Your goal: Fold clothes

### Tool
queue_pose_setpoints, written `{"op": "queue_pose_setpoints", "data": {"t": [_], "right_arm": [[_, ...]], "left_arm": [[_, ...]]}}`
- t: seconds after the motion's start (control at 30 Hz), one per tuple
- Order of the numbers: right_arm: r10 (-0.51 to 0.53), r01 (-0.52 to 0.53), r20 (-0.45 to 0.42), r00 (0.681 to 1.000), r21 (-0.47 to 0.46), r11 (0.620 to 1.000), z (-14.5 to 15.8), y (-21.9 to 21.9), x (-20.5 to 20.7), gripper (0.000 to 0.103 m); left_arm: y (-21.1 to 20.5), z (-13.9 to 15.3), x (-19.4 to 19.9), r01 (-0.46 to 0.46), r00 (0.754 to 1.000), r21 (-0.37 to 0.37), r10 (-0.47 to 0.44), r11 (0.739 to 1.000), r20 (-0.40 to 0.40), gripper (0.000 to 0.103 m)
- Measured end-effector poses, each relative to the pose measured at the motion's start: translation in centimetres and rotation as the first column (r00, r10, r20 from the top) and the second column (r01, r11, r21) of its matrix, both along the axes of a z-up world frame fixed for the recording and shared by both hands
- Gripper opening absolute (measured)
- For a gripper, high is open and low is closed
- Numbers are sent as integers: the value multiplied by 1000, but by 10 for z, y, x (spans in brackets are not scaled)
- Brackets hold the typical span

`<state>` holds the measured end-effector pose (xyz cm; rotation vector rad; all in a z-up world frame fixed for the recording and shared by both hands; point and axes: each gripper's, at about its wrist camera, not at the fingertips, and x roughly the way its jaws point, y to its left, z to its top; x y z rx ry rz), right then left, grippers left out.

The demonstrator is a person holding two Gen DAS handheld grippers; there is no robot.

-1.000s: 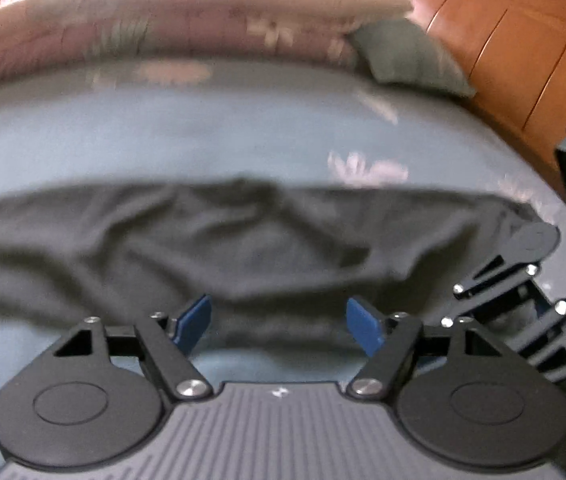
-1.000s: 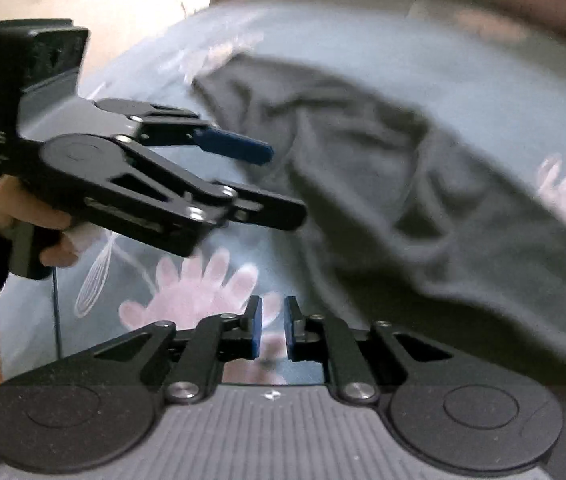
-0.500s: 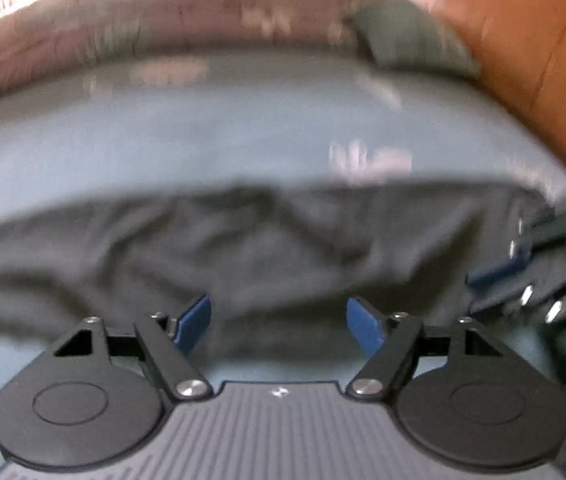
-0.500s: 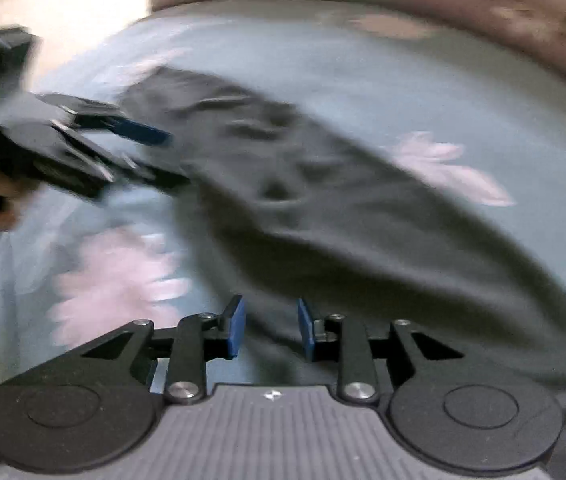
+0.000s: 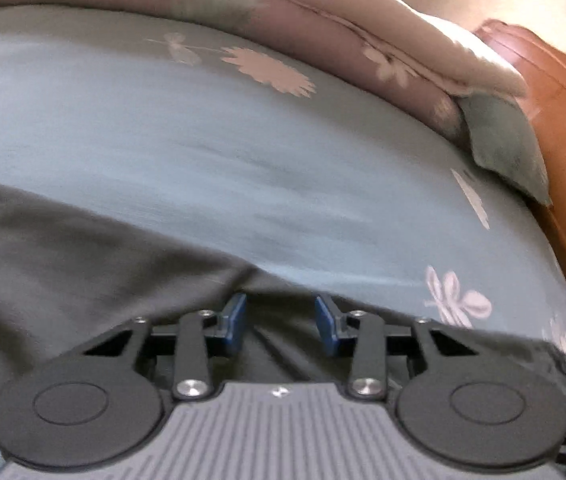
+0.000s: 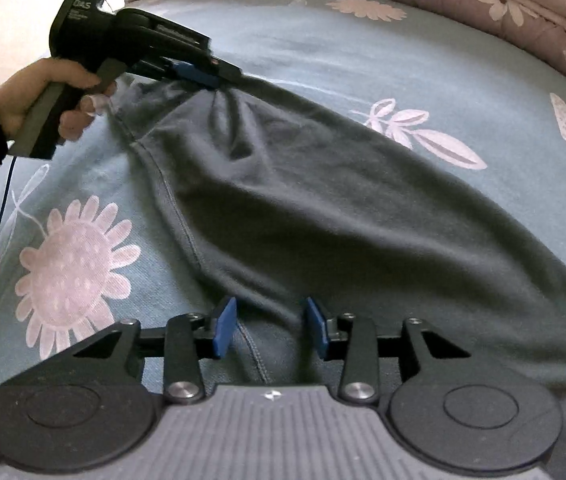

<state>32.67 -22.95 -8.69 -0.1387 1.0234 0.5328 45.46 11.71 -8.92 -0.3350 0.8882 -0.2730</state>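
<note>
— Dark grey cloth, the garment [image 6: 323,208], is spread on the blue floral bed [image 6: 423,64]. Which step is in hand?

— Corners are being taken. The left claw [image 6: 207,76] is closing, cloth bunched at its pads on the far left corner. The right claw [image 6: 269,330] is opening, the near hem between its jaws, ungripped.

— What is called for next?

— Probably a firm pinch on both corners before any lift.

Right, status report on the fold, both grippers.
Left gripper closing on dark garment corner. Right gripper opening, garment edge between its fingers. Nothing in the way on the bedsheet.
</note>
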Motion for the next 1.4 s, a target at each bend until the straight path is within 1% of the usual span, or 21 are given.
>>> {"op": "queue_pose_setpoints", "data": {"t": [0.03, 0.07, 0.1, 0.17, 0.3, 0.37, 0.43, 0.5, 0.57, 0.67, 0.73, 0.77, 0.83, 0.9, 0.97, 1.07, 1.13, 1.23, 1.3, 1.33, 1.4], "right_arm": [[1, -1, 2, 1000, 4, 1000, 0, 0, 0, 46], [2, -2, 4, 1000, 7, 1000, -1, 0, 0, 46], [3, -3, 9, 1000, 4, 1000, -1, 0, -1, 46], [10, -10, 16, 1000, -2, 1000, -1, 2, -2, 50], [35, -34, 30, 999, -21, 999, -1, 9, -5, 59], [42, -41, 36, 998, -36, 999, -1, 12, -6, 60], [53, -51, 41, 998, -45, 998, -1, 13, -7, 60], [56, -54, 41, 998, -42, 998, -1, 12, -7, 60], [55, -54, 38, 998, -37, 998, 0, 11, -6, 61], [56, -55, 29, 998, -33, 998, 0, 13, -4, 68], [60, -59, 30, 998, -41, 997, -1, 16, -5, 71], [63, -62, 32, 997, -48, 997, -1, 18, -6, 73], [71, -68, 37, 997, -67, 995, -1, 23, -7, 75], [78, -74, 41, 996, -90, 993, 0, 26, -10, 75], [83, -80, 28, 996, -97, 992, 2, 26, -16, 81], [73, -71, 17, 997, -70, 995, 11, 20, -23, 81], [22, -21, 34, 999, -7, 1000, 25, 8, -27, 81], [-66, 64, 75, 995, 35, 997, 45, -10, -38, 81], [-123, 120, 115, 986, 36, 992, 57, -22, -52, 81], [-151, 148, 133, 979, 35, 988, 63, -29, -59, 81], [-208, 207, 162, 965, 24, 978, 68, -43, -81, 81]], "left_arm": [[4, 5, -3, -5, 1000, -6, 4, 1000, -3, 45], [5, 11, -10, 19, 1000, -17, -19, 1000, 10, 58], [4, 18, -18, 54, 998, -11, -54, 998, 44, 67], [0, 27, -31, 81, 990, 72, -89, 994, 113, 73], [7, 21, -48, 68, 986, 252, -104, 965, 132, 74], [14, 3, -54, 84, 993, 326, -106, 942, 51, 73], [18, -4, -71, 123, 983, 385, -164, 915, 77, 74], [21, 0, -80, 149, 982, 413, -185, 899, 48, 75], [24, 10, -79, 157, 983, 408, -181, 899, 19, 75], [28, 30, -67, 129, 980, 373, -176, 919, 95, 77], [29, 31, -50, 94, 984, 323, -138, 942, 115, 79], [28, 26, -42, 75, 987, 324, -116, 943, 111, 79], [22, 11, -27, 35, 993, 355, -74, 934, 95, 79], [23, 0, -27, 8, 994, 377, -47, 926, 96, 84], [25, -7, -30, -13, 995, 387, -26, 922, 95, 84], [24, 5, -42, -20, 997, 416, -16, 909, 82, 83], [11, 21, -53, -15, 992, 441, -42, 897, 117, 82], [-19, 43, -76, 57, 976, 380, -133, 923, 175, 83], [-48, 51, -94, 151, 957, 307, -217, 939, 192, 83], [-65, 54, -103, 215, 942, 262, -271, 941, 198, 83], [-99, 53, -119, 350, 908, 152, -374, 924, 187, 83]]}}
